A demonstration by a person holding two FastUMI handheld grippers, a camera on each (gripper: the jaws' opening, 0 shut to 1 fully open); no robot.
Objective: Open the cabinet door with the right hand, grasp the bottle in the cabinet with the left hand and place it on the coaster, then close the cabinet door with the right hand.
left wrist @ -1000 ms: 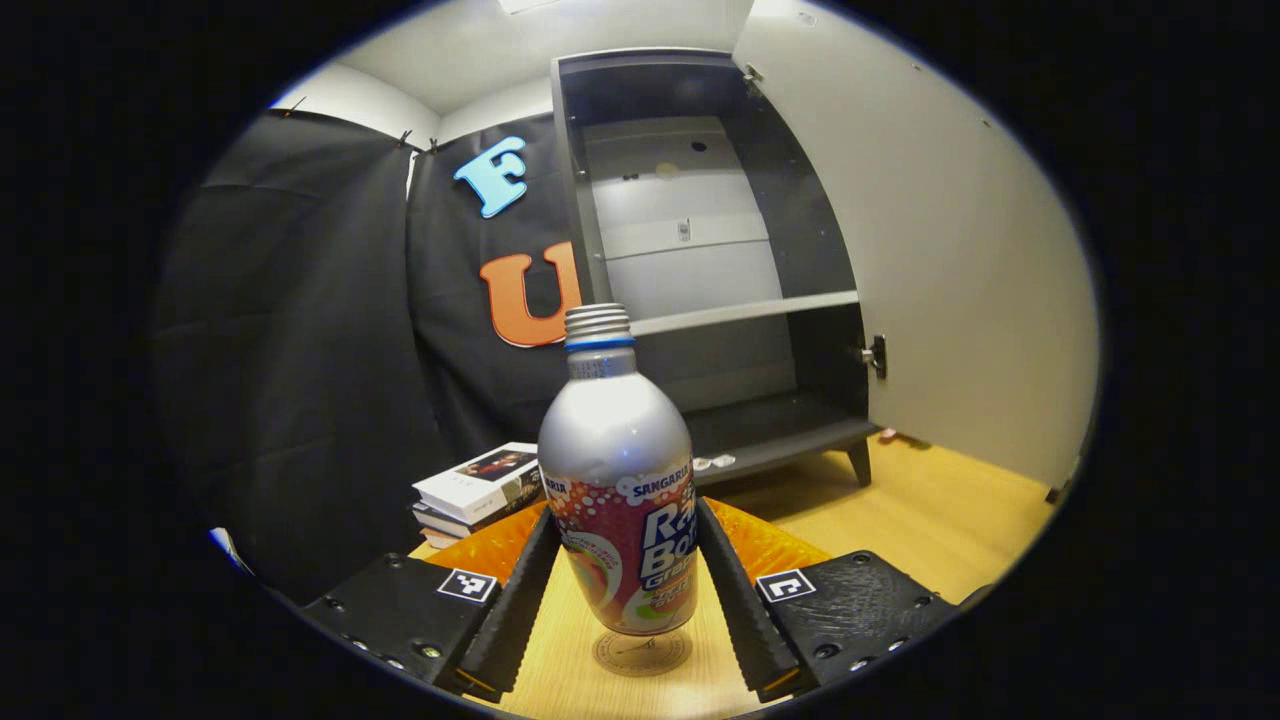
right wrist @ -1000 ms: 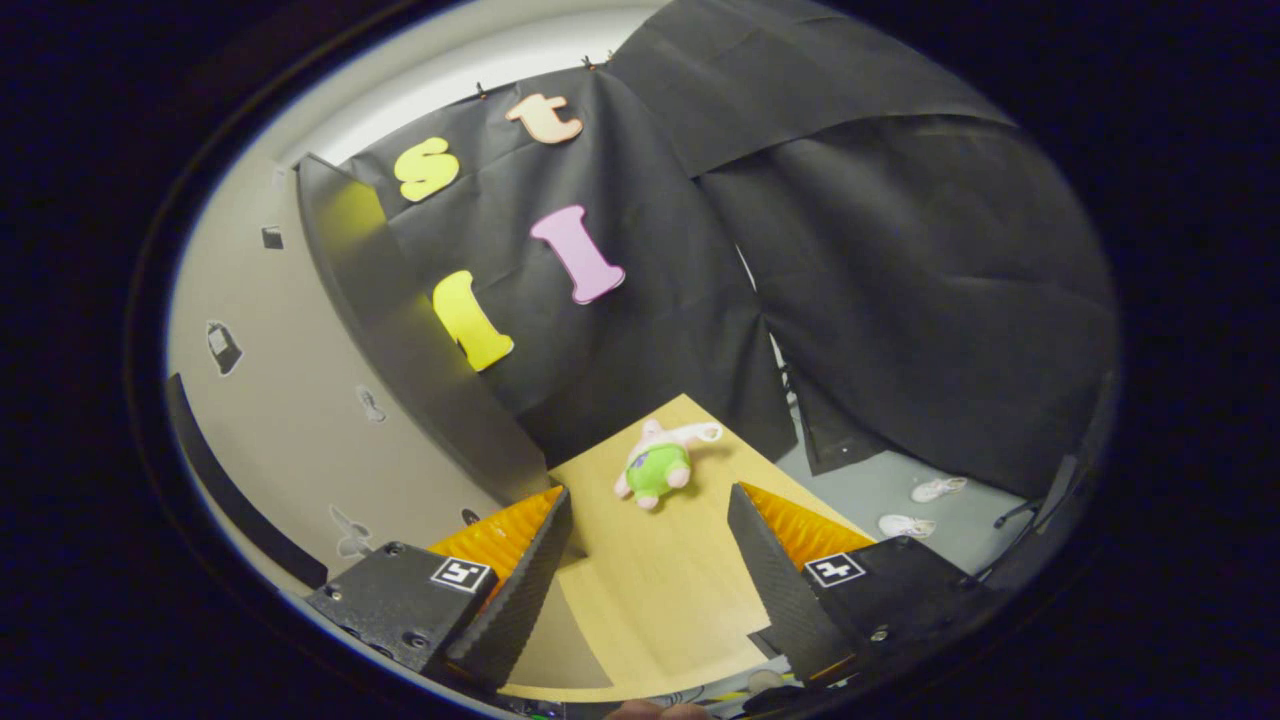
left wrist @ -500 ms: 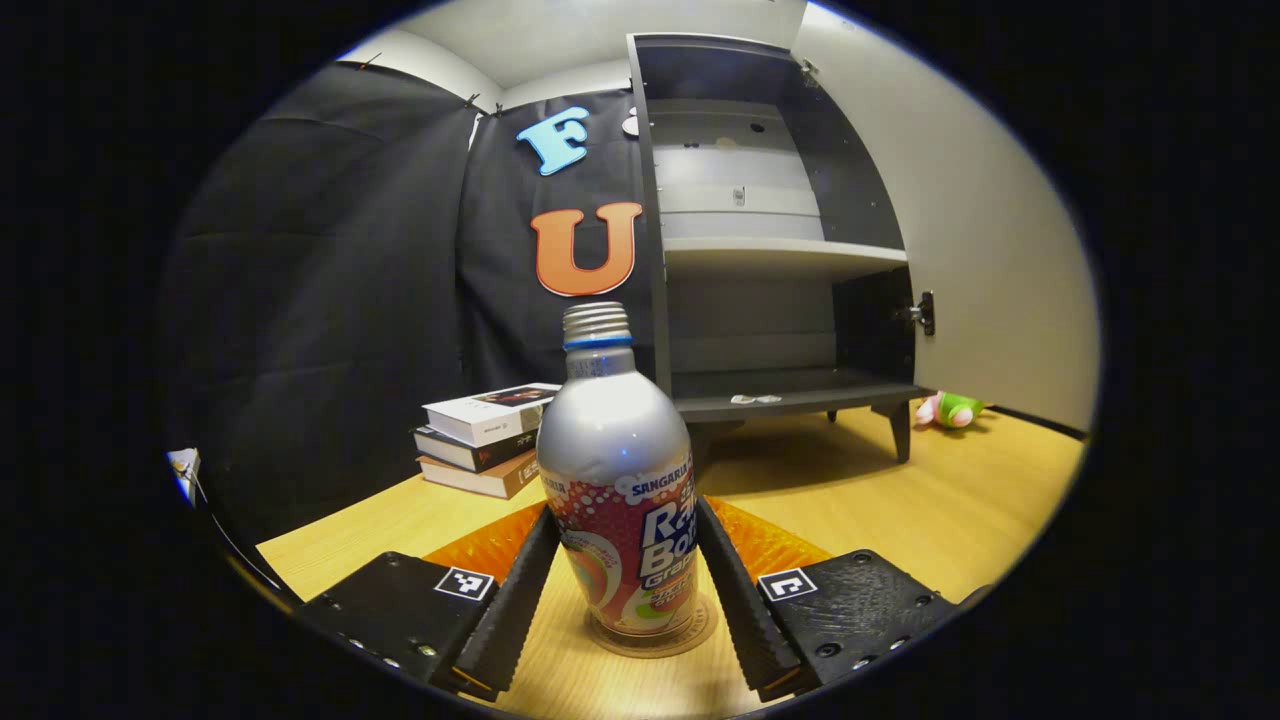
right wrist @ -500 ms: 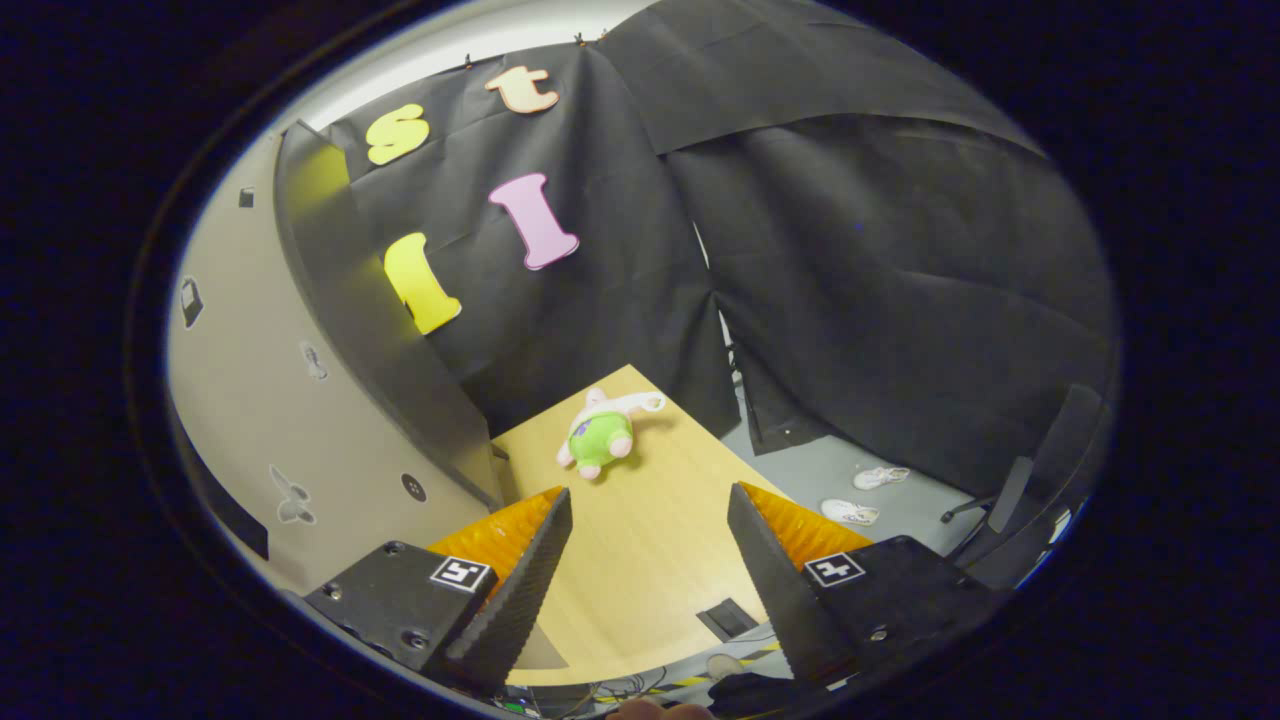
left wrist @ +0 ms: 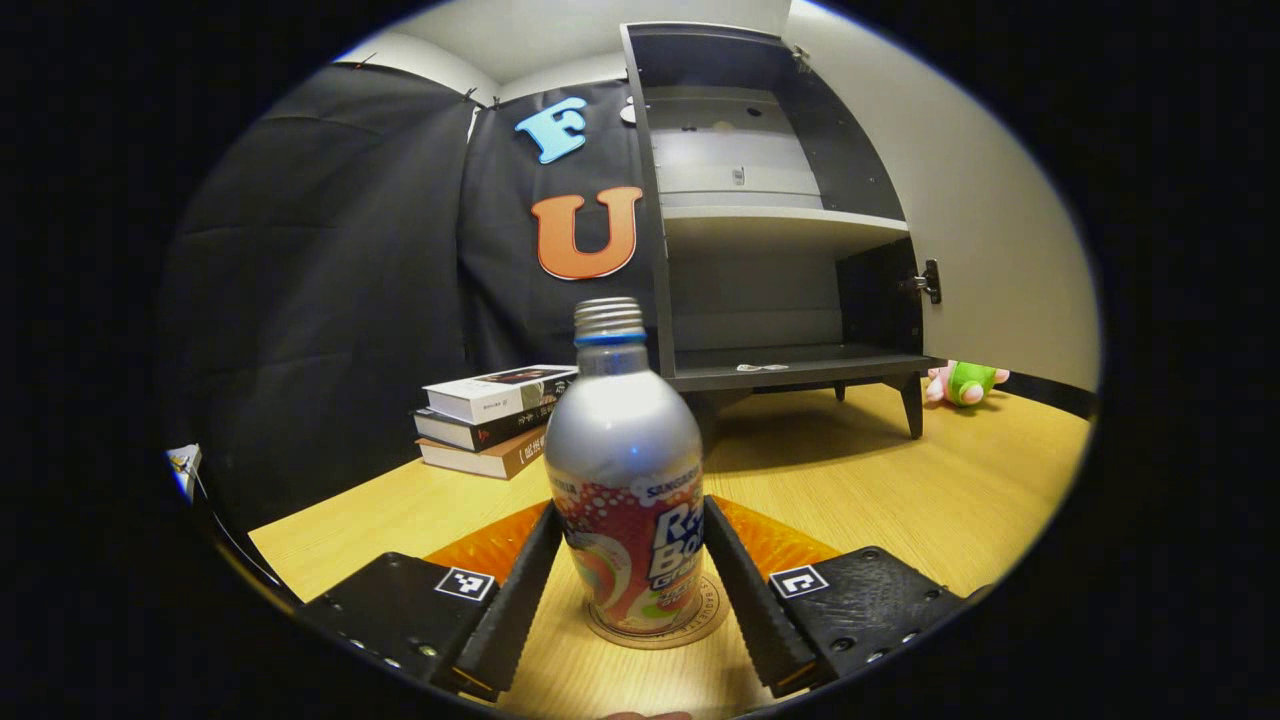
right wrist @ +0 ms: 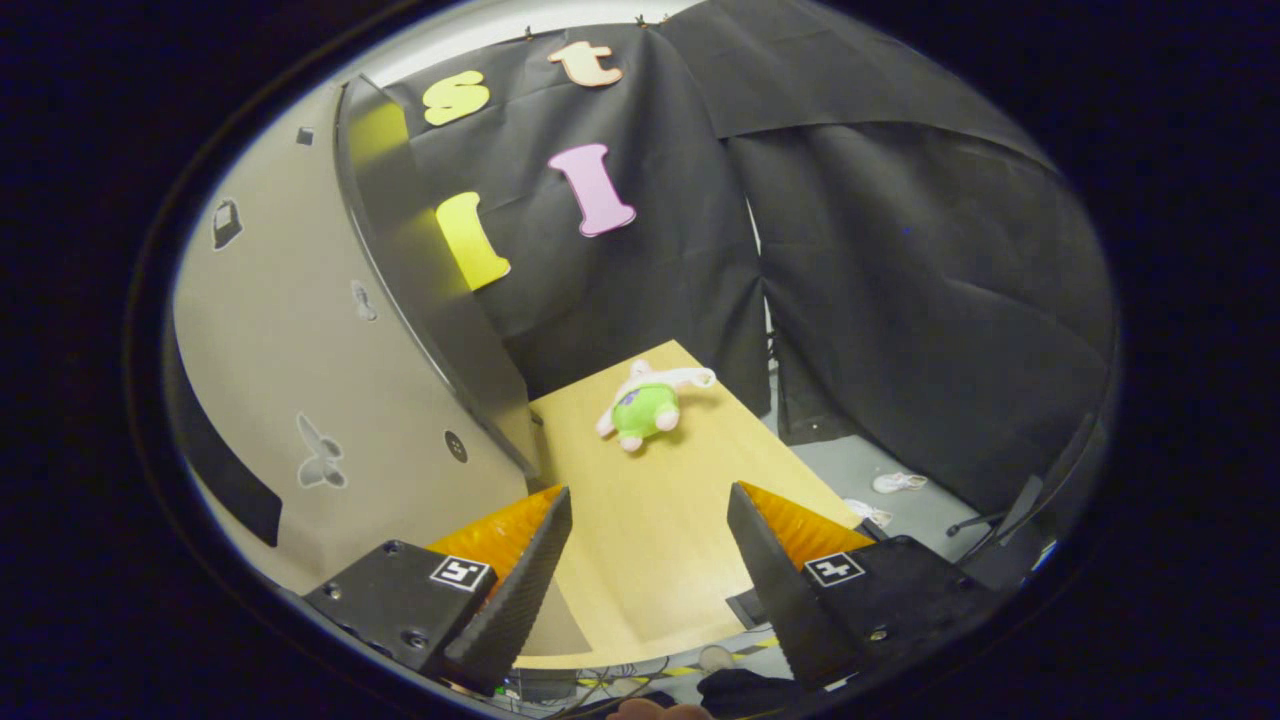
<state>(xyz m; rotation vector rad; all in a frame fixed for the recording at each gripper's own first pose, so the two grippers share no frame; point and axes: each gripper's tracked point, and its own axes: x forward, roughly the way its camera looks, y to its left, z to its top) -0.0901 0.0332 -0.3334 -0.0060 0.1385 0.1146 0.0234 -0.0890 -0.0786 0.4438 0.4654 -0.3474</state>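
Left gripper view shows a silver bottle (left wrist: pixel 627 480) standing upright on a round coaster (left wrist: pixel 700 625) on the wooden table (left wrist: pixel 900 500), at the 6 o'clock edge. The left gripper (left wrist: pixel 628 590) has both fingers pressed against the bottle's sides, grasping it. At 1 o'clock a dark cabinet (left wrist: pixel 770 210) stands with its door (left wrist: pixel 990 230) swung open. Books (left wrist: pixel 490 420) lie at 9 o'clock of the bottle. Right gripper view shows the right gripper (right wrist: pixel 648 570) spread apart and holding nothing, with a plush toy (right wrist: pixel 645 405) at 12 o'clock from it.
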